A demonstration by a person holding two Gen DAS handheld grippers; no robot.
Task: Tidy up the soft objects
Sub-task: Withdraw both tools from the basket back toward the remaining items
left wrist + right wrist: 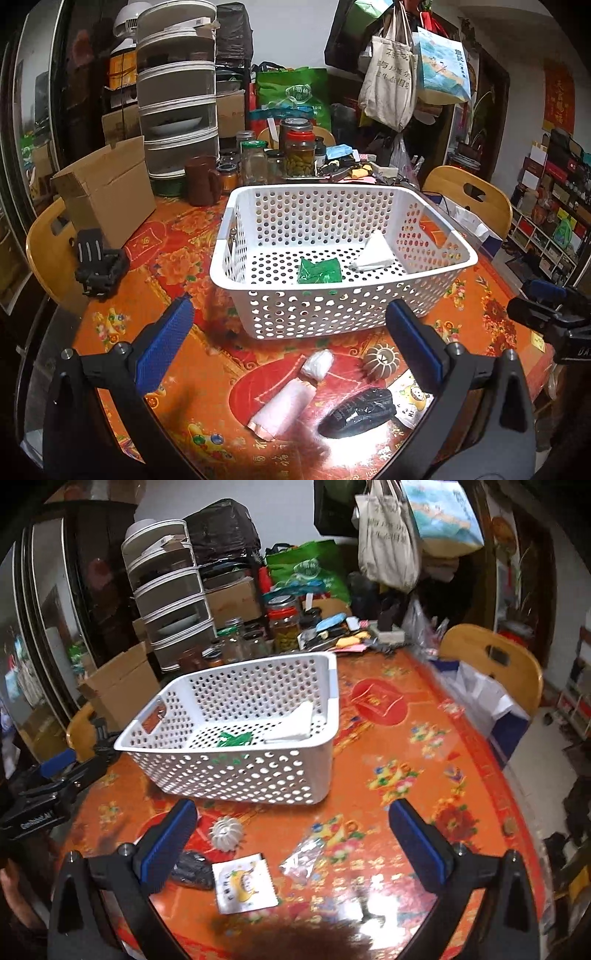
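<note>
A white plastic basket full of round holes [343, 258] sits in the middle of a round table with a shiny orange and red flower cloth [184, 254]. Inside the basket lie a crinkly green packet [319, 270] and a folded white tissue pack [373, 254].

Just in front of the basket, on the table, are a roll of pink and white bags [286, 400], a round grey ribbed pumpkin-shaped thing [381, 360], a shiny black plastic bundle [360, 411], a white square packet with a yellow cartoon picture [245, 884] and a small clear foil wrapper [303, 856]. The words on the packet are too small to read.

The left gripper [291, 343] hangs above the roll, its blue fingers [164, 343] spread wide and holding nothing. The right gripper [295, 843] hangs above the square packet, fingers wide apart and empty too.

Behind the basket stand glass jars [299, 151] and a brown cardboard box [107, 192]. A white cloth bag with dark Chinese writing [389, 79] hangs behind the jars.
</note>
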